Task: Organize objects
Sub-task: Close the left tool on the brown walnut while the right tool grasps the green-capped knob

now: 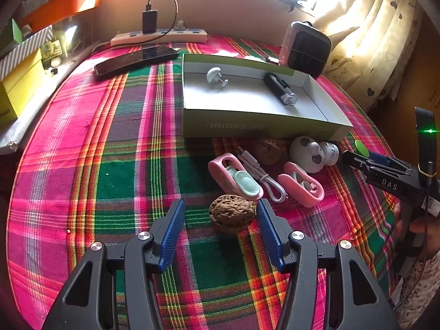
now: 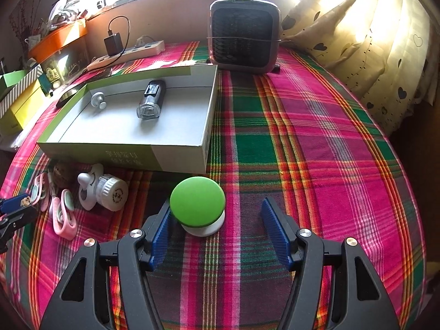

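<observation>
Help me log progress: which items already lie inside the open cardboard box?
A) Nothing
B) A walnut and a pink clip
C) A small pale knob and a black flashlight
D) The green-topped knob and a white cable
C: the box holds only the pale knob and the black flashlight; everything else lies on the cloth outside it.

A table under a pink-and-green plaid cloth (image 2: 316,143) bears an open cardboard box (image 2: 178,156), small fan heater (image 2: 243,34), power strip (image 1: 159,36), phone (image 1: 136,59), two walnuts (image 1: 232,214), pink clips (image 1: 301,188) and green-capped knob (image 2: 197,202).
</observation>
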